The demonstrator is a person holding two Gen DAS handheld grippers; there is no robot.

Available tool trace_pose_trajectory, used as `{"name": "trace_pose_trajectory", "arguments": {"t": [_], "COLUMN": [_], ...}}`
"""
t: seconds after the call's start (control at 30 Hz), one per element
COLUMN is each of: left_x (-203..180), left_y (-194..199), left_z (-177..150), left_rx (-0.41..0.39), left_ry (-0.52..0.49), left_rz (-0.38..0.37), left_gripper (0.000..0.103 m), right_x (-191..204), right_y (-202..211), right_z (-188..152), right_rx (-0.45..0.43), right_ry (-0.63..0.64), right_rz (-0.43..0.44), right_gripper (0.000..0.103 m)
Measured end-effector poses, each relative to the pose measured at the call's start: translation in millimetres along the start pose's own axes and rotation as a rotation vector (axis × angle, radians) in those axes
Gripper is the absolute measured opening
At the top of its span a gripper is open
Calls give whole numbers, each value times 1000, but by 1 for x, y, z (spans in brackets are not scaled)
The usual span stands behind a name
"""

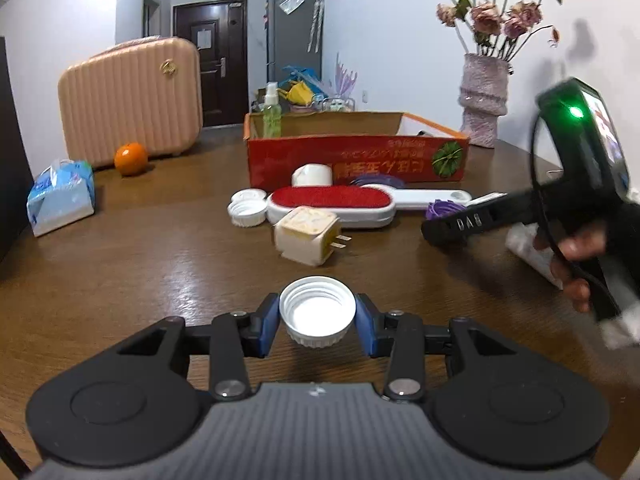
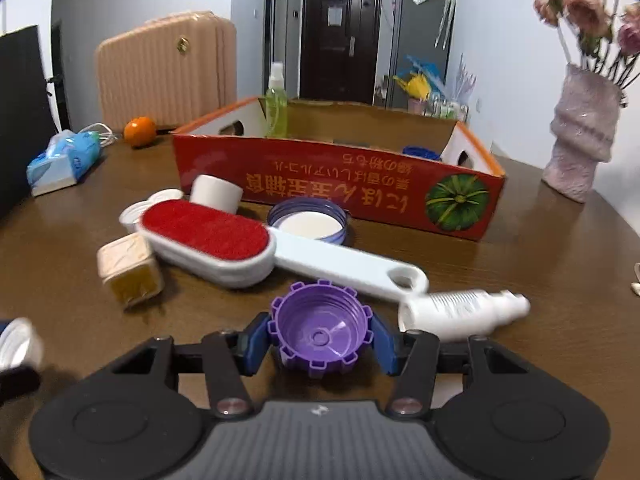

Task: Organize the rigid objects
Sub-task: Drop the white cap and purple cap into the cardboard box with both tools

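Note:
My left gripper (image 1: pixel 317 318) is shut on a white bottle cap (image 1: pixel 317 311), open side up, held just above the brown table. My right gripper (image 2: pixel 320 340) is shut on a purple toothed cap (image 2: pixel 320 330), also open side up. Ahead lies a red-and-white lint brush (image 2: pixel 224 240), a cream plug adapter (image 2: pixel 130 270), a white spray bottle on its side (image 2: pixel 460 310), a blue lid (image 2: pixel 308 222) and white caps (image 1: pixel 248 208). A red cardboard box (image 2: pixel 336 184) stands behind them with a green spray bottle (image 2: pixel 277 106) inside.
A pink suitcase (image 1: pixel 132 100), an orange (image 1: pixel 131 159) and a blue tissue pack (image 1: pixel 60 196) sit at the table's left. A pink vase with dried flowers (image 1: pixel 482 100) stands at the right. The right gripper's body and hand show in the left wrist view (image 1: pixel 576 200).

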State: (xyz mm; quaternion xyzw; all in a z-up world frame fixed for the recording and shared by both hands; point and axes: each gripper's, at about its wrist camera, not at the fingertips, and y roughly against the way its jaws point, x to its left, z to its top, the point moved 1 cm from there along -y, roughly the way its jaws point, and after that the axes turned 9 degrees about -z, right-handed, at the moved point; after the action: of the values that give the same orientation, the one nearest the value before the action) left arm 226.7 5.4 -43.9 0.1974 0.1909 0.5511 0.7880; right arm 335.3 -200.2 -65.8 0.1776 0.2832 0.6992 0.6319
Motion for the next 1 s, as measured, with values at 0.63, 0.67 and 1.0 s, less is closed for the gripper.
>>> {"name": "trace_pose_trajectory", "arguments": {"t": [0.63,0.67,1.0], "left_x": [-35,-27,68], "left_y": [-15,-26,-268], "left_z": [86,103,265], "left_rx": [-75,-78,196], "left_ry": [-51,-53,28], "left_rz": [-145,-142,2], "left_gripper": [40,41,41], "right_x": [-58,-60,-64], "right_y": [100,89,-135], "right_z": [5,22,224], "right_rx": [-174,-179,46], "right_ry": [-44,-31,34], "right_rz": [92,101,124], "right_gripper": [52,52,53]}}
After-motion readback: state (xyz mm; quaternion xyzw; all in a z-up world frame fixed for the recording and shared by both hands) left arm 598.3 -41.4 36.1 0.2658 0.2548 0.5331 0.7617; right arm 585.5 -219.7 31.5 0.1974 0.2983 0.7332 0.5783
